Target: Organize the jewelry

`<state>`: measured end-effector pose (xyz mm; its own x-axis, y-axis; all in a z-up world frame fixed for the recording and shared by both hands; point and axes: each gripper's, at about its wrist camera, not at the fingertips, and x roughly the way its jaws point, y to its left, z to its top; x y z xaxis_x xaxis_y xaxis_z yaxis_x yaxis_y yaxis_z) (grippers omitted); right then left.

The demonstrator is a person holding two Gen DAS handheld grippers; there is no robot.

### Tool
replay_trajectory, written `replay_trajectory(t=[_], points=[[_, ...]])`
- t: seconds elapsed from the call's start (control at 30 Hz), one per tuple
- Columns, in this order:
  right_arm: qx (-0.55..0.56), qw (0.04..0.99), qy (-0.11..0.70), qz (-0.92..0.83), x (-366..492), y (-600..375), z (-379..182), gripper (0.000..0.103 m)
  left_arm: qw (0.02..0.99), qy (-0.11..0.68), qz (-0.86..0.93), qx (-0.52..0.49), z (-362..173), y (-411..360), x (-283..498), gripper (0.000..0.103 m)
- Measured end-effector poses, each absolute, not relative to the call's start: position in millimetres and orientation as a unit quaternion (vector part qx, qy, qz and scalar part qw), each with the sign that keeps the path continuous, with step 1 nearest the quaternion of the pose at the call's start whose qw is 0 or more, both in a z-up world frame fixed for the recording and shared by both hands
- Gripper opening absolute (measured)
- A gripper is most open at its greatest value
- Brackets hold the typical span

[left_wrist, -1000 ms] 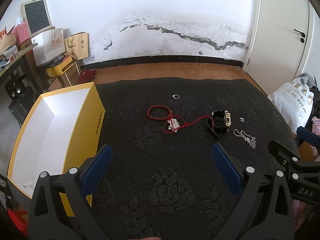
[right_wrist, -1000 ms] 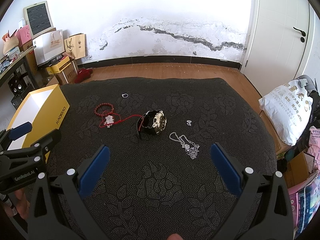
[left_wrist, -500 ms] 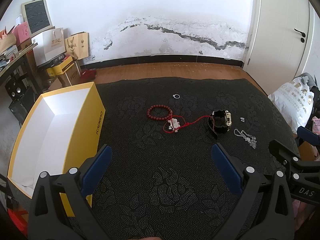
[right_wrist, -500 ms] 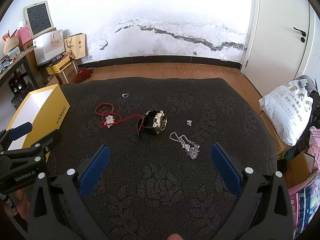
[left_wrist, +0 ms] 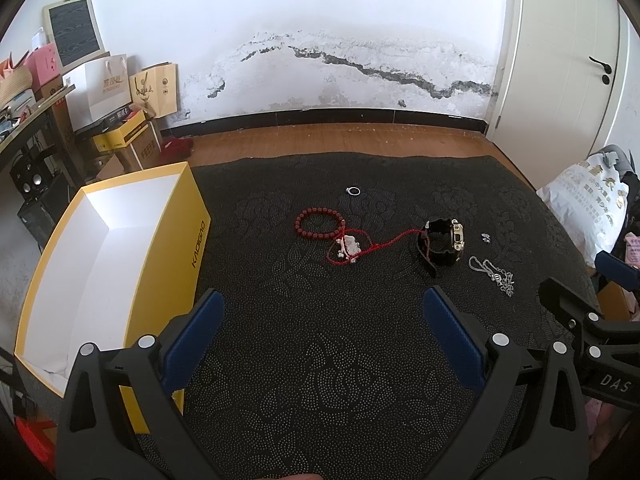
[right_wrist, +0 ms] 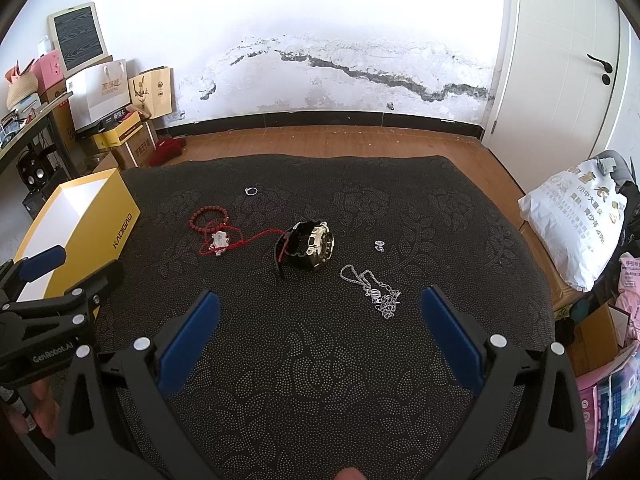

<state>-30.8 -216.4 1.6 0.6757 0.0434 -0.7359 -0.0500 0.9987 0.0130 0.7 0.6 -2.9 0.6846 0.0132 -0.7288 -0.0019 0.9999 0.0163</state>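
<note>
I'm holding both the left tongs (left_wrist: pixel 320 312) and right tongs (right_wrist: pixel 320 312) spread wide, gripping nothing, above the dark mat (right_wrist: pixel 320 380). The watch (right_wrist: pixel 310 245), bead bracelet (left_wrist: pixel 318 223) and silver chain (right_wrist: pixel 374 290) are lying mid-mat; the yellow box (left_wrist: pixel 160 264) is sitting left.

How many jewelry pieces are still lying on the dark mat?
6: ring farthest back, red bead bracelet, red cord pendant, watch mid-mat, small earring, silver chain nearest. The box interior is partly hidden.
</note>
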Motion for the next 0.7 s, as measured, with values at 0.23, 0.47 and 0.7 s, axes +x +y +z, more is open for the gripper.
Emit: replay_trajectory(t=[0.23, 0.47, 0.7], points=[[-0.005, 0.915, 0.403, 0.026, -30.8, -216.0, 1.4, 0.097, 0.917, 0.398, 0.005, 0.007, -3.2, 1.1, 1.6, 0.097], [-0.004, 0.915, 0.402, 0.026, -29.7, -215.9, 0.7, 0.097, 0.916, 0.401, 0.006, 0.007, -6.4, 2.0, 3.4, 0.097], [-0.004, 0.915, 0.403, 0.027, -30.2, -216.7, 0.3, 0.097, 0.915, 0.403, 0.005, 0.008, -10.2, 0.5, 5.3, 0.097]])
